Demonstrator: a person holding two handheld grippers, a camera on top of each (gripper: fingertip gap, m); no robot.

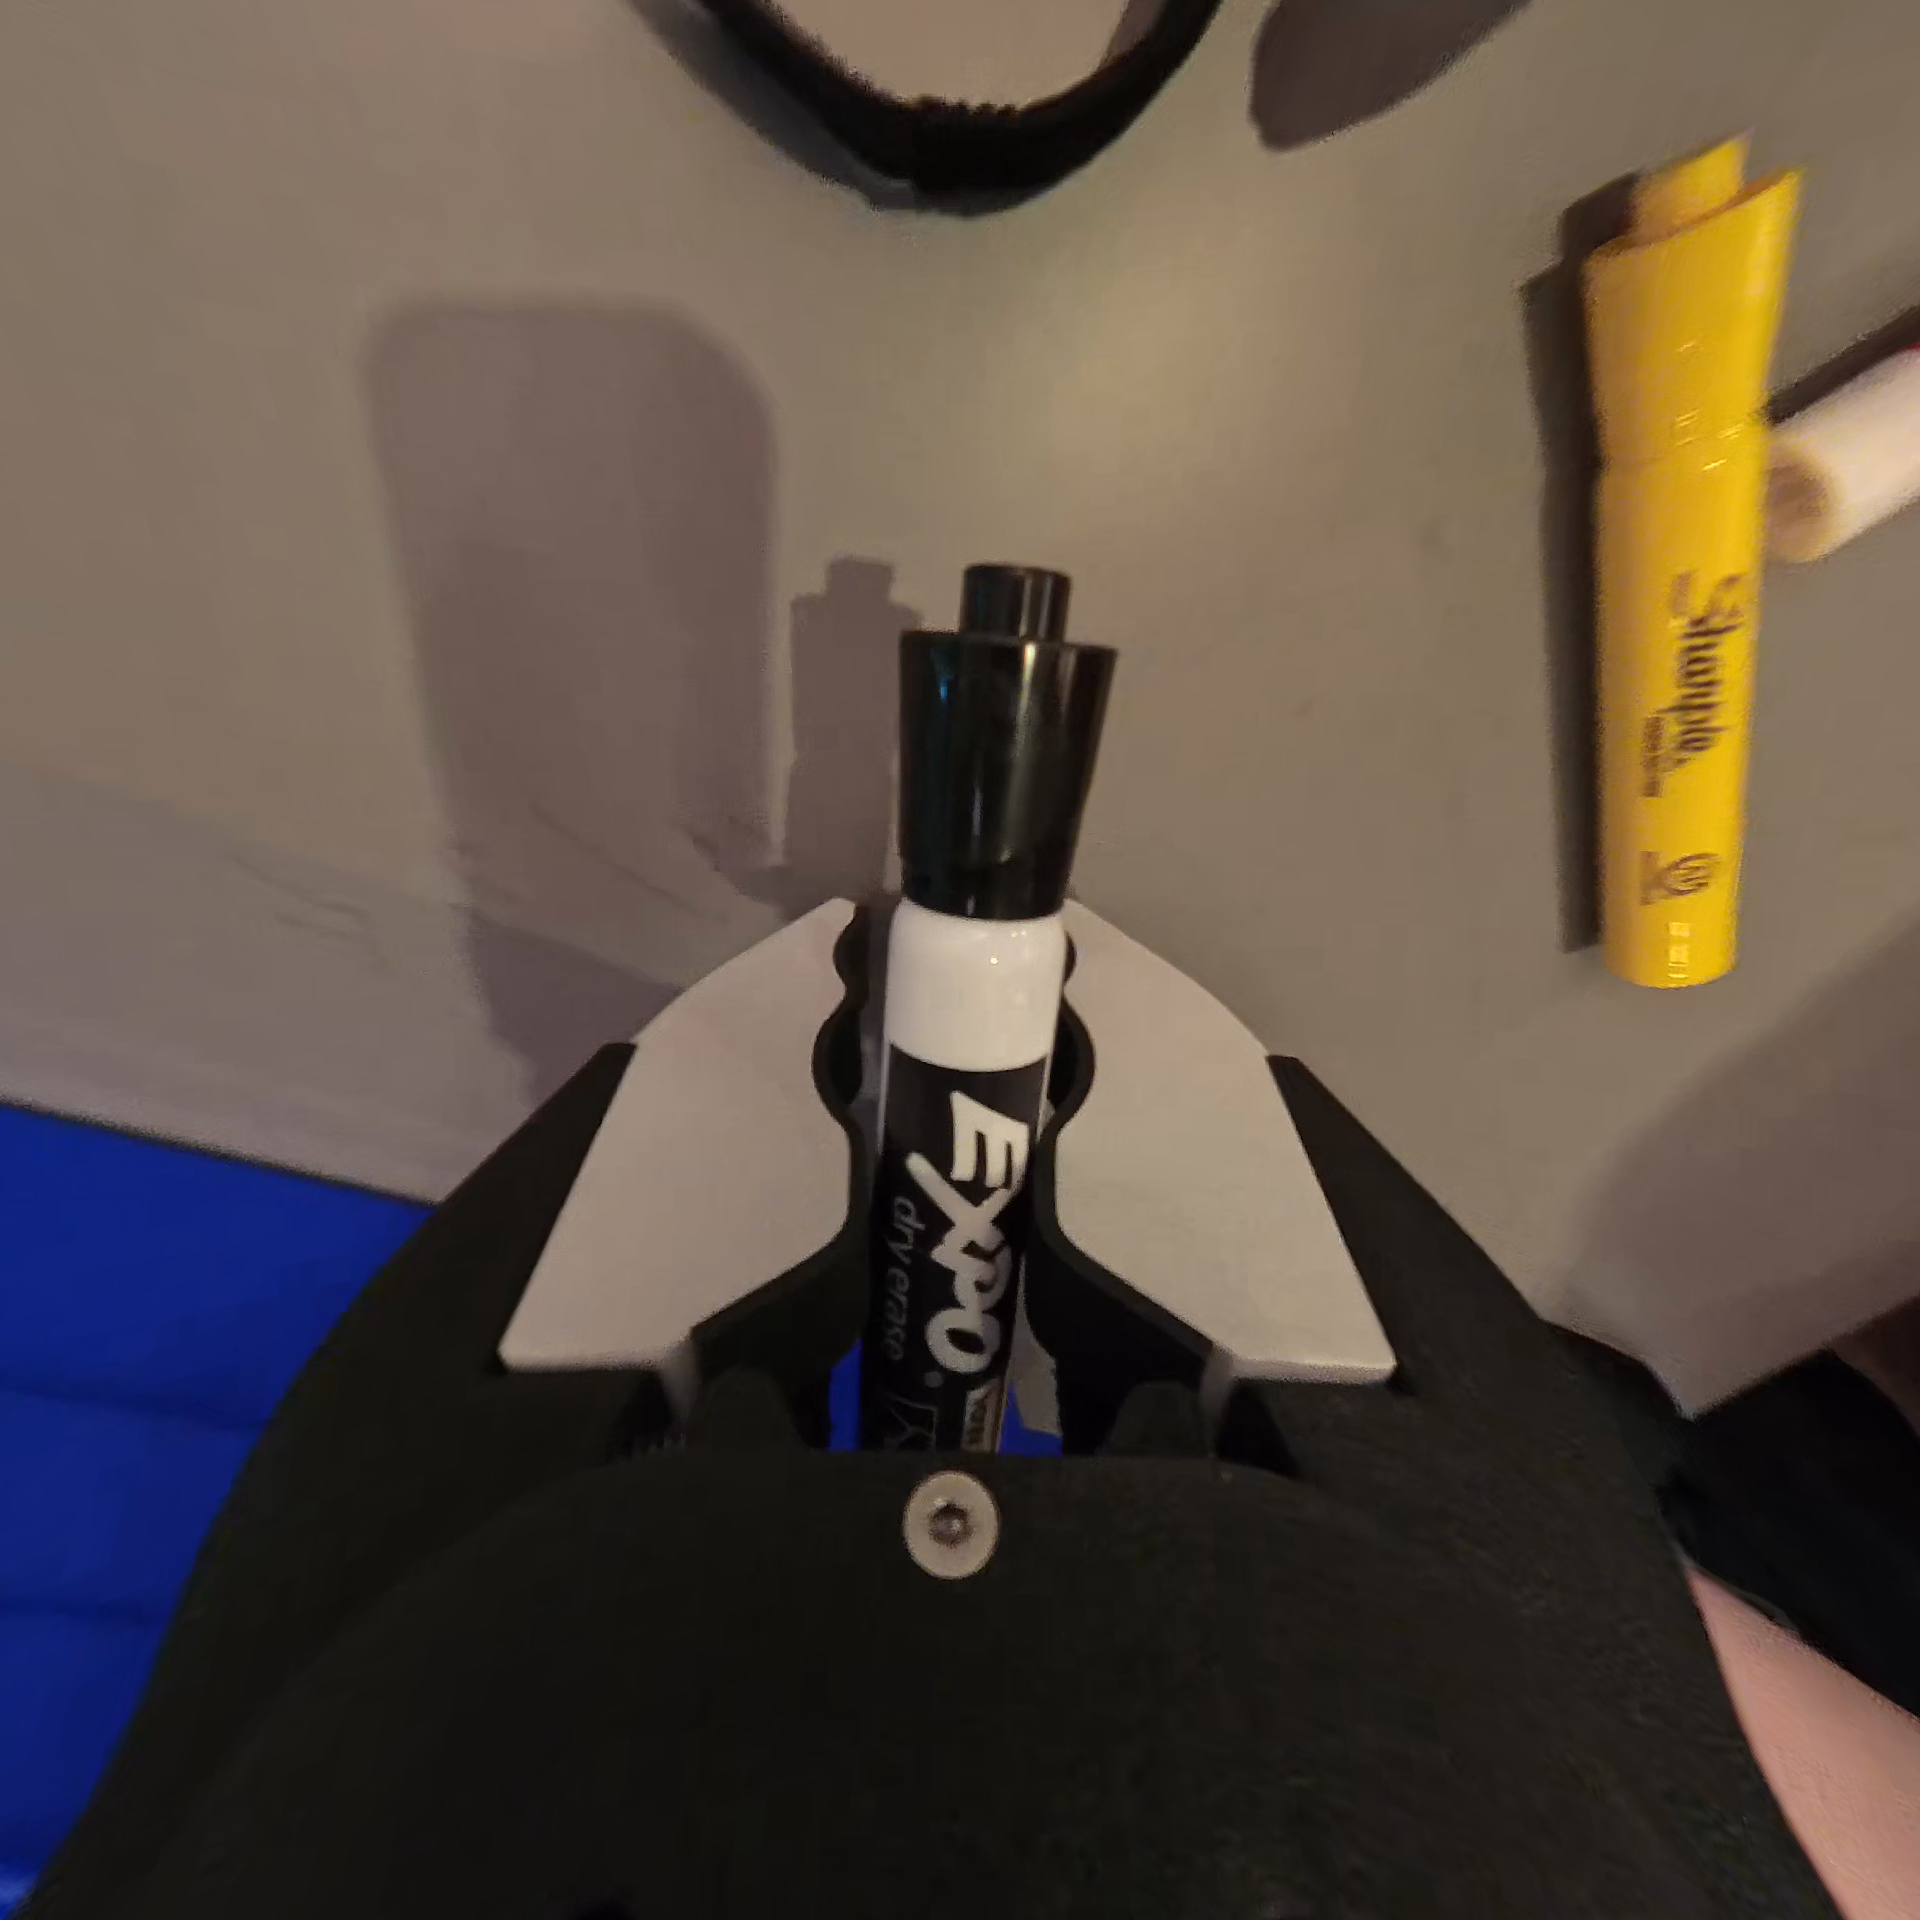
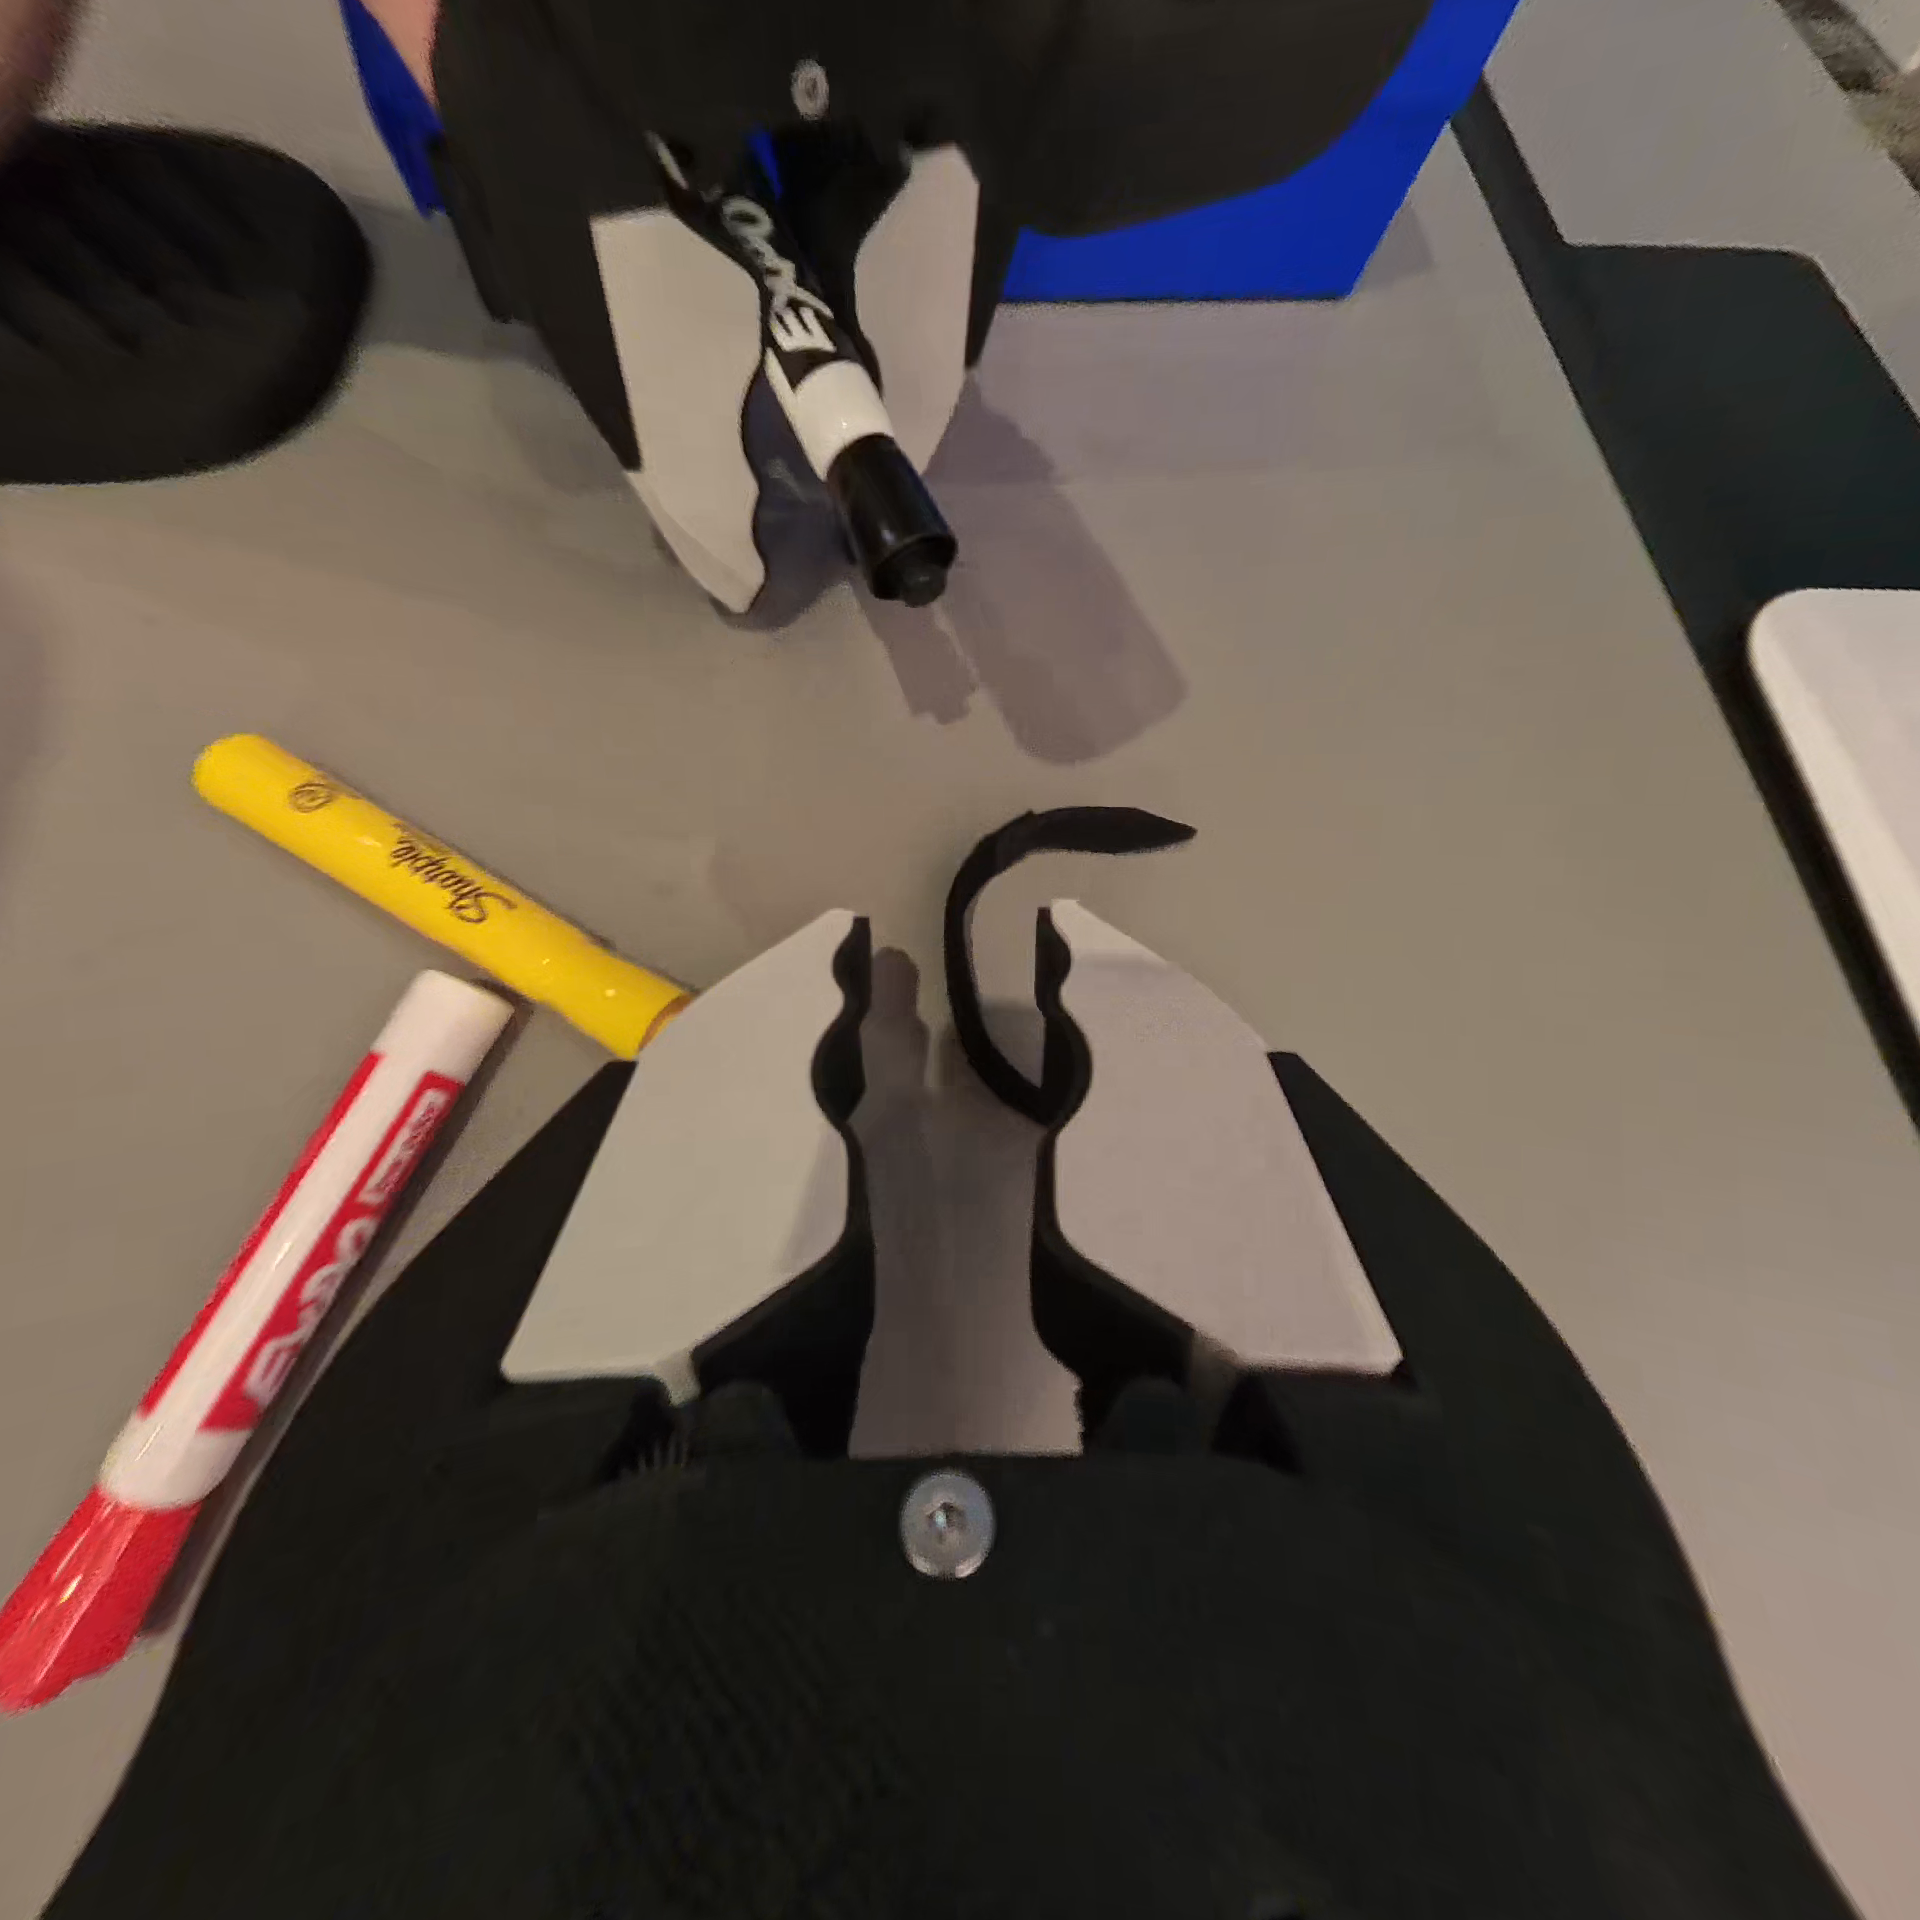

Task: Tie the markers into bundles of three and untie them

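Note:
My left gripper (image 1: 961,925) is shut on a black-capped white marker (image 1: 987,831), cap pointing forward, held just above the grey table (image 1: 312,520). It also shows at the top of the right wrist view (image 2: 831,488), holding the black marker (image 2: 831,395). My right gripper (image 2: 951,925) is open low over the table. A curled black strap (image 2: 961,987) lies between its fingers, close to the right one. A yellow marker (image 2: 436,894) and a red-capped white marker (image 2: 281,1288) lie loose to its left. The yellow marker (image 1: 1673,623) and the strap (image 1: 956,145) also show in the left wrist view.
A blue box (image 2: 1247,208) stands behind the left gripper. A black ridged round object (image 2: 156,312) sits at far left. A dark strip (image 2: 1714,416) and a white flat object (image 2: 1849,779) border the table on the right. Spacing between my two grippers at the tips: around 12 cm.

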